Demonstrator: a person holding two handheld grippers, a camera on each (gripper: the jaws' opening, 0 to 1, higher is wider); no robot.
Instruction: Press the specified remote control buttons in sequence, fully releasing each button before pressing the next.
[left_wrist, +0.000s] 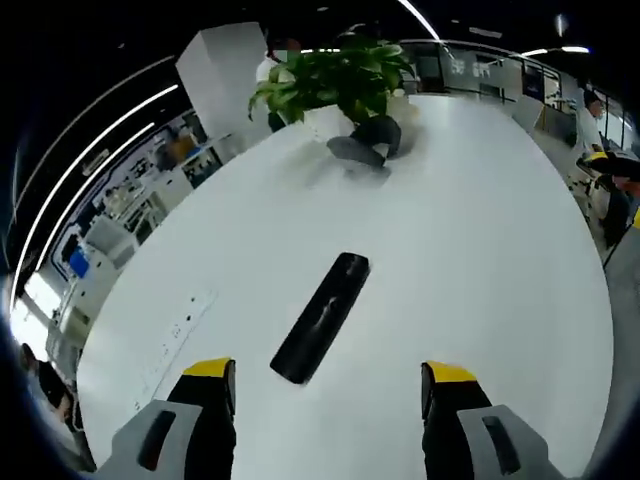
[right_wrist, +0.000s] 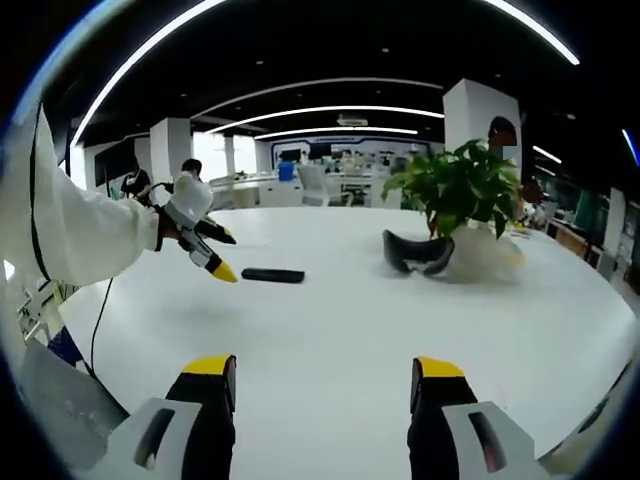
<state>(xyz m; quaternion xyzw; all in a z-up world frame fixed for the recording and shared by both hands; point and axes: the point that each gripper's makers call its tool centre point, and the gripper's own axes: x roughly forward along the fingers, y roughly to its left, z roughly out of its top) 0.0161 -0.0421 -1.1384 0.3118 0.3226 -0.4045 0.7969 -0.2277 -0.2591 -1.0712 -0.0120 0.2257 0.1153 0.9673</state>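
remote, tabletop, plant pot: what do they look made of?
Remote: likely plastic, glossy black; a soft highlight runs along its top.
Table: smooth white surface, semi-matte, perhaps laminate; it shows faint reflections and soft shadows.
Plant pot: white, looks smooth, ceramic or plastic; cannot tell which.

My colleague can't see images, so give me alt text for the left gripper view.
A black remote control lies diagonally on a white table, just ahead of the open left gripper with yellow-tipped jaws. Farther back stand a potted plant and a dark headset.
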